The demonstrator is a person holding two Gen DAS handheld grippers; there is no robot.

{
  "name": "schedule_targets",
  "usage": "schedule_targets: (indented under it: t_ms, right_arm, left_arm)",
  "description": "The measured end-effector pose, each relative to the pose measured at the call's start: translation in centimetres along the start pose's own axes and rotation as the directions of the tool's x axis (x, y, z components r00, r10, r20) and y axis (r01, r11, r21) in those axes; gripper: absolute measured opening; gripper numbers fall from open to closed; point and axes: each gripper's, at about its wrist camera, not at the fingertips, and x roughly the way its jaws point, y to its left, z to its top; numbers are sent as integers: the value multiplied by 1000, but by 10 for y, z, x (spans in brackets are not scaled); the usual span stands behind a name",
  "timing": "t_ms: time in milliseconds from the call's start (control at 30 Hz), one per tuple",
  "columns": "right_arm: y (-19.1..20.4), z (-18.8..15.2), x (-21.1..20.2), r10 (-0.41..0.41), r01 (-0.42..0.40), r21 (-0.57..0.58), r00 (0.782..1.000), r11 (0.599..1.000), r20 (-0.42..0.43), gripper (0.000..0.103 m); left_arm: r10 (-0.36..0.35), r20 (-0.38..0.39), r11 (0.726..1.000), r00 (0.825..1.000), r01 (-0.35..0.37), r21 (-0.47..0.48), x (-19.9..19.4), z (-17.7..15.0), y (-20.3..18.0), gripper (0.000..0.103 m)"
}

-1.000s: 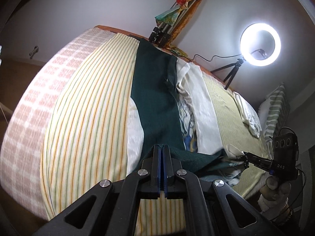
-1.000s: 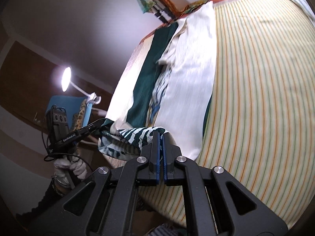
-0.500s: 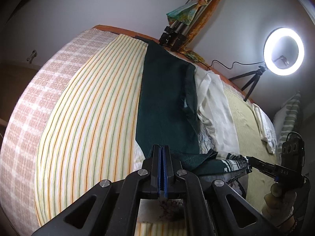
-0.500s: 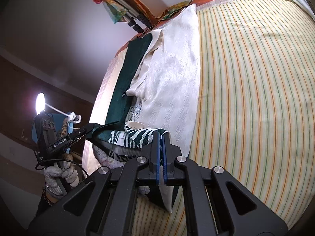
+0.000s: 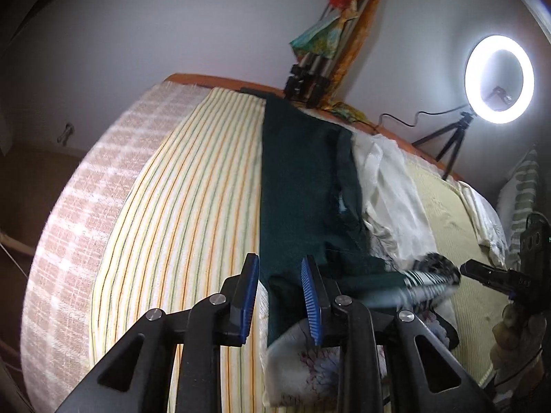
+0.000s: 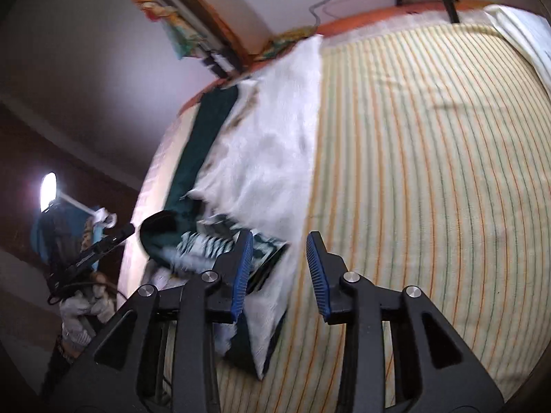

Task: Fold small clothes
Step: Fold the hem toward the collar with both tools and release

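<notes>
A long dark green garment (image 5: 296, 186) lies lengthwise on the striped bed sheet (image 5: 189, 206), with its near end folded back on itself. My left gripper (image 5: 279, 260) hangs over that near end. Its jaws are opening, and the green edge shows between the pads without being pressed. Beside the green garment lie a white garment (image 6: 275, 158) and a blurred green-and-white zebra-striped cloth (image 6: 203, 244). My right gripper (image 6: 279, 235) is over the white garment's near edge, jaws opening and nothing pinched. In the wrist views, each gripper sees the other: the right gripper (image 5: 482, 272) and the left gripper (image 6: 103, 244).
A lit ring light (image 5: 499, 79) on a tripod stands at the far right of the bed. A folded tripod (image 5: 316, 72) leans on the wall behind. A checked blanket (image 5: 69, 241) covers the left side, and a striped pillow (image 5: 523, 186) sits at the right. A white floral cloth (image 5: 310, 368) lies below the left jaws.
Both grippers were shut on the cloth's near end and carried it forward over the pile. Now both have opened and let the cloth go.
</notes>
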Motion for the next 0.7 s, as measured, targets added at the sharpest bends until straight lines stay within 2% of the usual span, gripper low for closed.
schedule_targets:
  t_ms: [100,200,300,433,533,633,700]
  right_arm:
    - [14,-9,-5,26,-29,-80,999,996,-40,34]
    - [25,-21,4,34,-48,-149,995,988,-94,30]
    - [30,-28,22,-8,-15,-175,992,984,-127,30]
    - [20,-26,37,-55,33,-147,988,989,-146,30]
    - [15,-22,40,-60,41,-130,988,991,-143,29]
    - [15,-20,36,-121,100,-158,985,982,-127,29]
    - [13,-19,33,-141,121,-162,983,979,-117,29]
  left_arm:
    - [-17,-21,998,1000,19,61,-5,-10,-9,21]
    - [-33,-75,995,997,40,95,2,-20,-15,21]
    - [-20,-102,995,995,30,100,13,-24,-19,20]
    - [-19,-114,998,993,27,63,25,-20,-15,21]
    - [29,-116,997,993,-21,74,36,-19,-11,21]
    - [100,-111,990,989,-87,111,42,-20,-7,21]
    - [118,-98,988,988,-107,108,41,-18,-3,21]
